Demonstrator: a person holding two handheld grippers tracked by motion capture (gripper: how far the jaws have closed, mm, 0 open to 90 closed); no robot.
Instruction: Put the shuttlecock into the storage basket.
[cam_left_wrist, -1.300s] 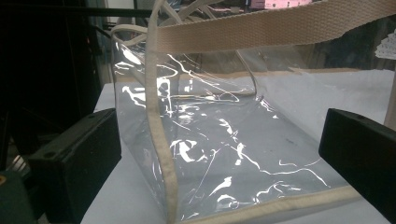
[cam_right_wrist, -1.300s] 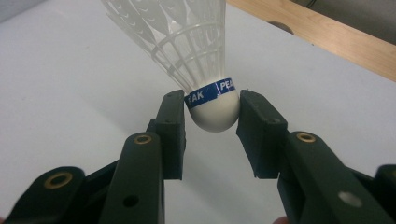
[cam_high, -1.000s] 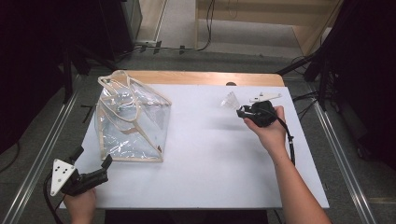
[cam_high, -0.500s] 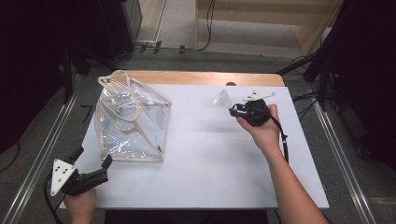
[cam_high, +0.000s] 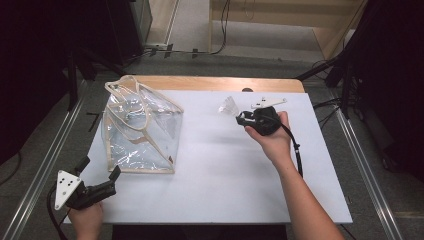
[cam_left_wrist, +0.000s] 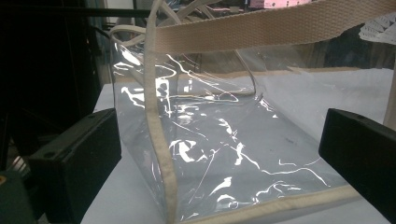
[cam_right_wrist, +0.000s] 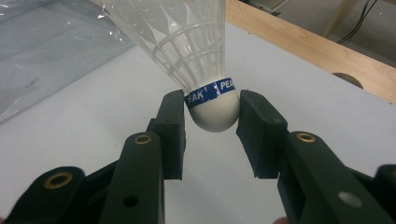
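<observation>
The shuttlecock (cam_right_wrist: 205, 56) was clamped by its white rounded cork base between the two black jaws of the right gripper (cam_right_wrist: 211, 109), whose pads pressed against either side of the cork at the blue printed band. In the right gripper view its long axis ran straight away from the jaws, cork end toward the camera and the white plastic skirt flaring outward beyond the tips. In the high view the shuttlecock (cam_high: 228, 105) was held above the far right part of the white table top (cam_high: 215, 165), lying roughly level, with the skirt pointing left toward the bag and the cork end toward the right gripper (cam_high: 241, 117). The right hand (cam_high: 270, 137) gripped the tool from behind, its cable trailing down along the forearm.

Well apart to the left stood a clear plastic tote bag (cam_high: 141, 131) with beige webbing trim and handles, upright on the table top, its open mouth facing up. A bare strip of wooden table edge (cam_high: 220, 83) ran along the far side.

At the near left corner the left gripper (cam_high: 98, 168) rested low in the left hand (cam_high: 85, 220), aimed at the bag. In the left gripper view its jaws stood wide apart, framing the tote bag (cam_left_wrist: 224, 140) without touching it.
</observation>
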